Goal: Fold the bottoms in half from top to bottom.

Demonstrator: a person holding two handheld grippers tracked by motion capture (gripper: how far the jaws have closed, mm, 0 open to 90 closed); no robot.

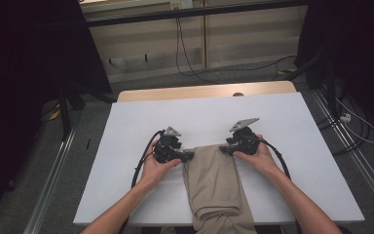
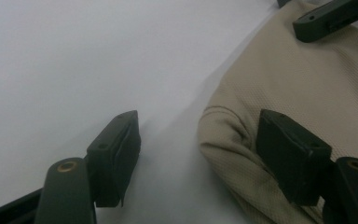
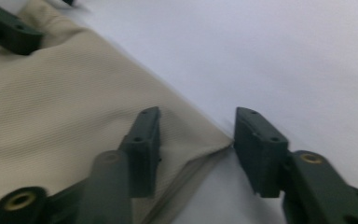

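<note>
— Looking down from the high view, what carries the work, and what lies around it?

— A white table (image 1: 126, 161), matte and rectangular, with a strip of pale wood along its far edge. Around it the room is dim: grey floor, metal rails on both sides, dark frames, and cables hanging against a light wall panel behind.

— And the thing being worked on?

— A beige folded garment (image 1: 214, 187), a long soft strip lying near the middle of the table's near edge, its lower end hanging over that edge. The left gripper (image 1: 187, 155) sits at the garment's upper left corner and the right gripper (image 1: 224, 148) at its upper right corner, each held in a hand, a grey three-cornered plate on top and a black cable trailing back.

— What does the left gripper view add?

— Fine ribbed weave in the cloth, with a rounded, rolled hem at the corner. The left gripper (image 2: 198, 154) is partly open: one black pad rests over the cloth, the other stands on bare white table just beside the hem. The pads do not pinch the fabric. The other gripper's jaw lies across the cloth at the top right.

— And the right gripper view?

— The same ribbed beige cloth ends in a sharp, flat corner. The right gripper (image 3: 198, 149) straddles that corner, one pad over the fabric, the other on the table just past the tip, a gap left between them, nothing gripped.
</note>
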